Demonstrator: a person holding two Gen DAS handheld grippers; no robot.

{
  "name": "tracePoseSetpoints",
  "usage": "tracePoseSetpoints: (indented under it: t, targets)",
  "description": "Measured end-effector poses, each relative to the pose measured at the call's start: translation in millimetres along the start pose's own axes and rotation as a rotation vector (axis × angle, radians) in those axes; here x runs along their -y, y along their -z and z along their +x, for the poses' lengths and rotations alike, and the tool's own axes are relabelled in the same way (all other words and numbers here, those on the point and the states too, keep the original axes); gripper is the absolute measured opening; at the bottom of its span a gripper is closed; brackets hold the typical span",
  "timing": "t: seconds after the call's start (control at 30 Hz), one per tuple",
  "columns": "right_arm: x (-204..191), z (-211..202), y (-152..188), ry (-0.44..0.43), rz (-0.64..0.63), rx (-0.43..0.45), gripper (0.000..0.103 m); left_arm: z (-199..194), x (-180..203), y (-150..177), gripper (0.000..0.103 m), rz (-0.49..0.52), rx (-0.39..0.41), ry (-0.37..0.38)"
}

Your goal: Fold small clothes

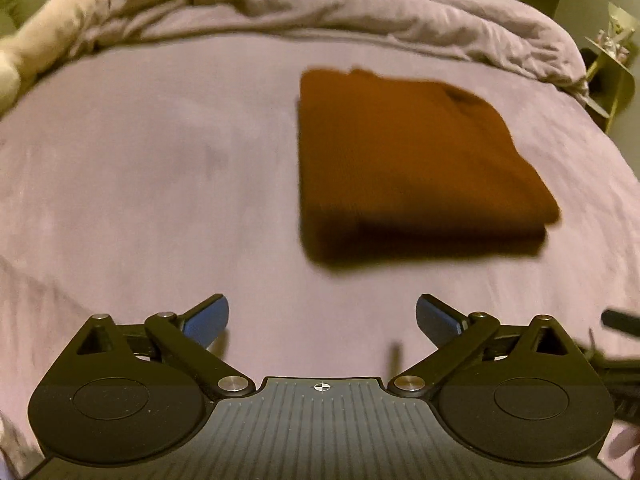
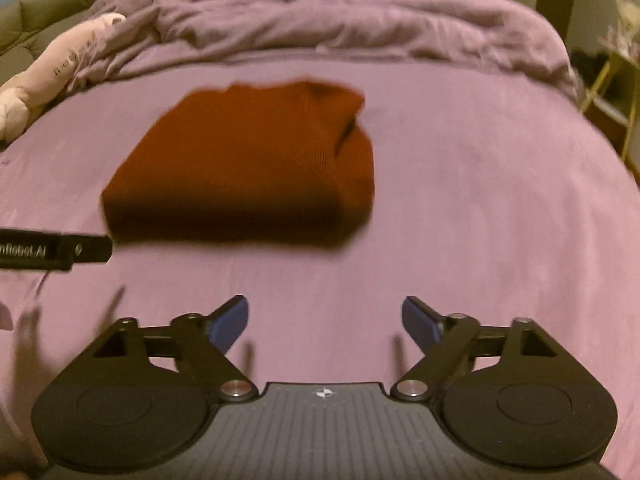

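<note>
Rust-brown folded garment (image 1: 416, 160) is laid flat on purple bed sheet (image 1: 160, 180), ahead of both sets of fingers, well apart. Left gripper (image 1: 322, 316) & right gripper (image 2: 325, 318) are spread wide, nothing held.

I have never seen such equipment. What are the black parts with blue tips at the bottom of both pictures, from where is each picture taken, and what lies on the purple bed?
Each picture comes from a camera mounted on a hand-held gripper, looking forward along its two fingers. The black parts are the gripper itself. One view shows the left gripper, the other the right gripper. Both have their blue-padded fingers spread apart and hold nothing.

On the purple bed sheet lies a rust-brown knitted garment folded into a neat rectangle; it appears again in the right view. Neither gripper touches it. Behind it is a crumpled purple duvet, and at the left edge a pale pink soft toy. The pictures are slightly blurred.
</note>
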State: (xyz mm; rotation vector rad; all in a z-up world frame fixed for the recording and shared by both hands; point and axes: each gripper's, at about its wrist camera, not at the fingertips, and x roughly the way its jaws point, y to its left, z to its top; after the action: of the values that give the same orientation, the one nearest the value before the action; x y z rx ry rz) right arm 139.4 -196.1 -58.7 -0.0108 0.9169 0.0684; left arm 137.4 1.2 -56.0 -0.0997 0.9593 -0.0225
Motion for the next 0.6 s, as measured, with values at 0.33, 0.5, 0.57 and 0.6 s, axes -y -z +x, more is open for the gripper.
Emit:
tracePoseSetpoints:
  t: [0.33, 0.5, 0.57, 0.6]
  targets:
    - [-9.0, -21.5, 5.7, 0.013, 0.071, -0.2, 0.099, -38.9, 4.3, -7.5, 0.103, 0.037, 0.017, -0.027]
    - [-22.4, -33.5, -17.9, 0.075, 0.037, -0.151, 0.099, -37.9, 5.5, -18.3, 0.103, 0.034, 0.003, -0.047]
    - [-32.1, -30.1, -26.7, 0.11, -0.014, -0.174, 0.099, -34.7, 5.4, -21.2, 0.103, 0.023, -0.014, -0.047]
    - [-35.4, -29.9, -28.8, 0.12, -0.03, -0.174, 0.099, -34.0, 5.1, -22.4, 0.103, 0.019, -0.021, -0.046]
